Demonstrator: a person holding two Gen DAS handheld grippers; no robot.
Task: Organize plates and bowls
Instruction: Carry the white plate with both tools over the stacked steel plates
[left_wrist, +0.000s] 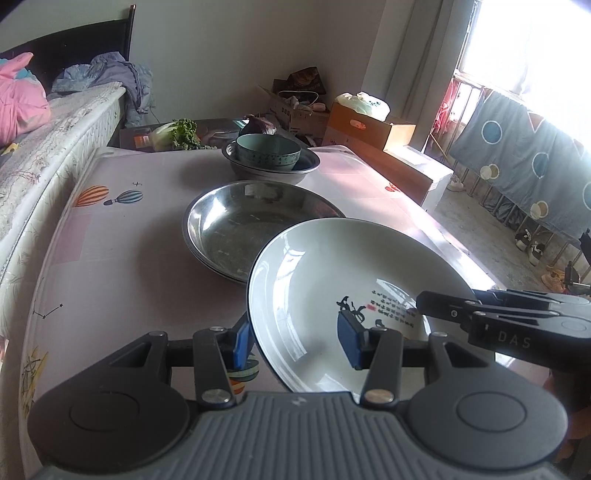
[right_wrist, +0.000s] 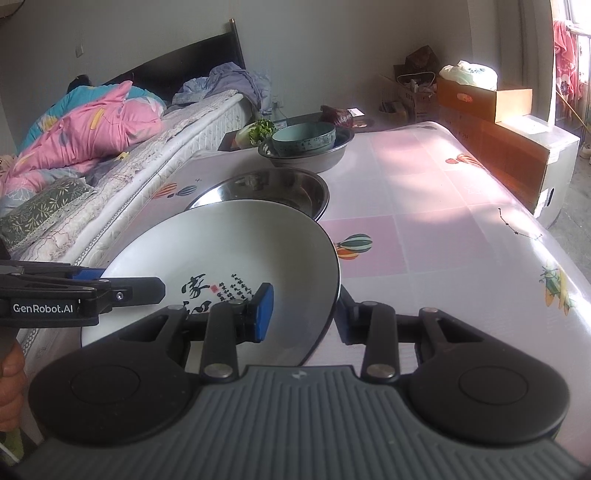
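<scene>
1. The left gripper (left_wrist: 297, 341) is straddling the near-left rim of the white ceramic plate (left_wrist: 332, 280), its jaws apart, one blue pad under the rim and one over the plate's face; I cannot tell whether they are pressing.
2. The right gripper (right_wrist: 304, 314) is straddling the plate's right rim likewise, jaws apart.
3. The plate, bearing black calligraphy, is sitting tilted above the worktop (left_wrist: 122, 240), overlapping the steel plate (left_wrist: 236, 229) at its 11 o'clock.
4. Farther toward 12 o'clock, a teal bowl (left_wrist: 267, 151) is nesting inside a steel basin (left_wrist: 271, 168).
5. A bed (right_wrist: 92, 155) is running along the worktop's 9 o'clock side, and cardboard boxes (right_wrist: 498, 122) are standing at 2 o'clock.
</scene>
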